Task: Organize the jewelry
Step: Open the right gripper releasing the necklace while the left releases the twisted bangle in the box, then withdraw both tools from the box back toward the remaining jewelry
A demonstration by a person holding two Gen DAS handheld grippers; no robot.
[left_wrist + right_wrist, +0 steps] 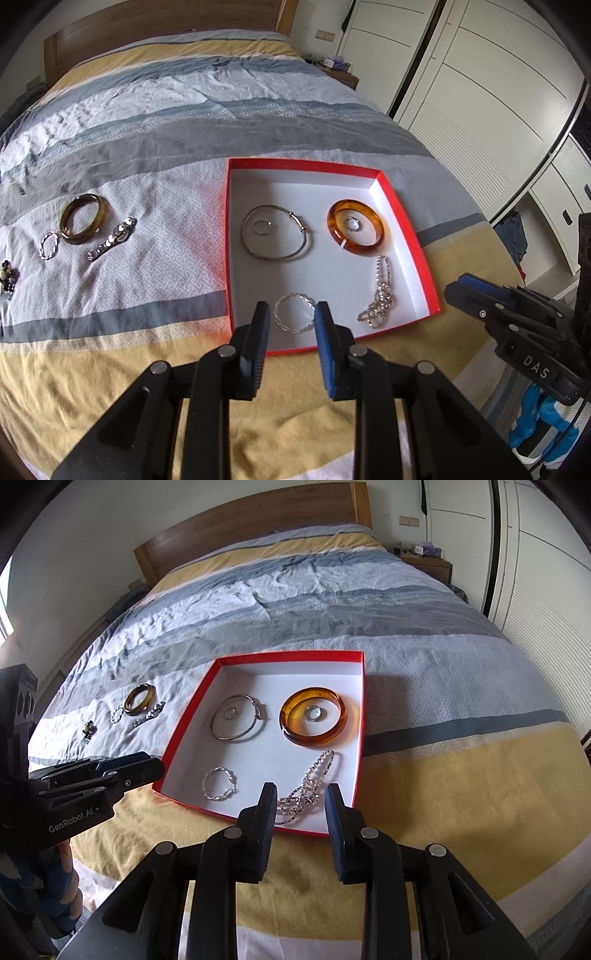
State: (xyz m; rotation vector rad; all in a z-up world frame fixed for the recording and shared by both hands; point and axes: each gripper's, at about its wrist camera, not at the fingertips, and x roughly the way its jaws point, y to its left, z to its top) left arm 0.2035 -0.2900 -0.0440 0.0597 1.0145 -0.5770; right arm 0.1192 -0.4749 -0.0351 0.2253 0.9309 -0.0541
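1. Jewelry lies mostly in the red box (406, 229) on the bed (147, 110): amber bangle (357, 232), silver bangle (275, 236), rhinestone chain (306, 790), twisted hoop (293, 314).
2. My left tool (291, 314) hangs released above the hoop.
3. My right tool (301, 801) is released above the chain.
4. Another bangle (83, 218), perhaps horn, lies outside on the bed.

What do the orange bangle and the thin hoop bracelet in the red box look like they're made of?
Orange bangle: likely resin or amber-like plastic, glossy and translucent, with light glowing through its mottled body. Thin hoop bracelet: looks like polished silver-toned metal, a bright, slim wire.
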